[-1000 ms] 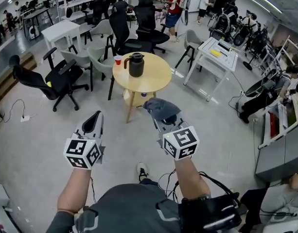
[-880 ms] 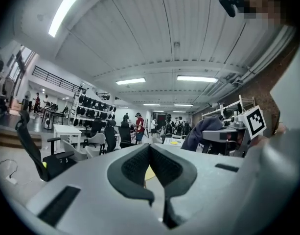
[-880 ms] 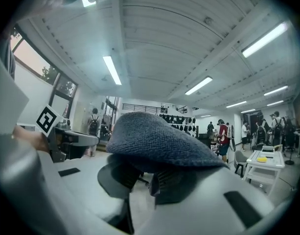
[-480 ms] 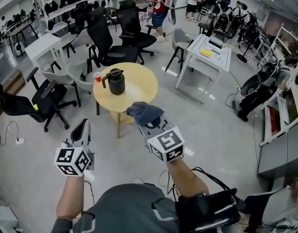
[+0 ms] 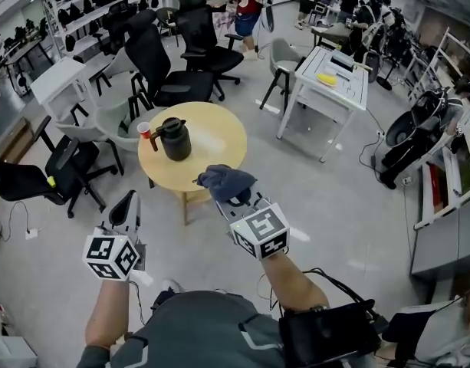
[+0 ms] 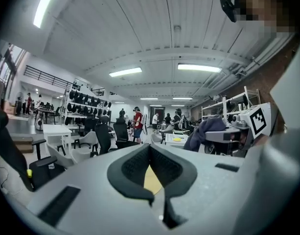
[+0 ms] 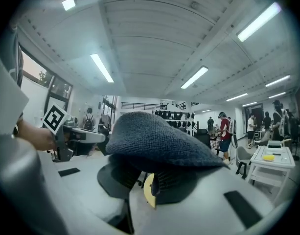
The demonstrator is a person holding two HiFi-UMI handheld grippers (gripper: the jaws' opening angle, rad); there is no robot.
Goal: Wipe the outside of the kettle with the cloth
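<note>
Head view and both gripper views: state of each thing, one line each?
left tool, shut, empty, short of the table.
right tool, shut on cloth.
cloth, bunched, draped over the right tool's jaws, not touching the kettle.
kettle, upright on round table, untouched.
red cup, upright beside the kettle.

open-plan lab | office chairs point(image 5: 162, 60) | white desks point(image 5: 332, 79) | shelving point(image 5: 104, 6)
</note>
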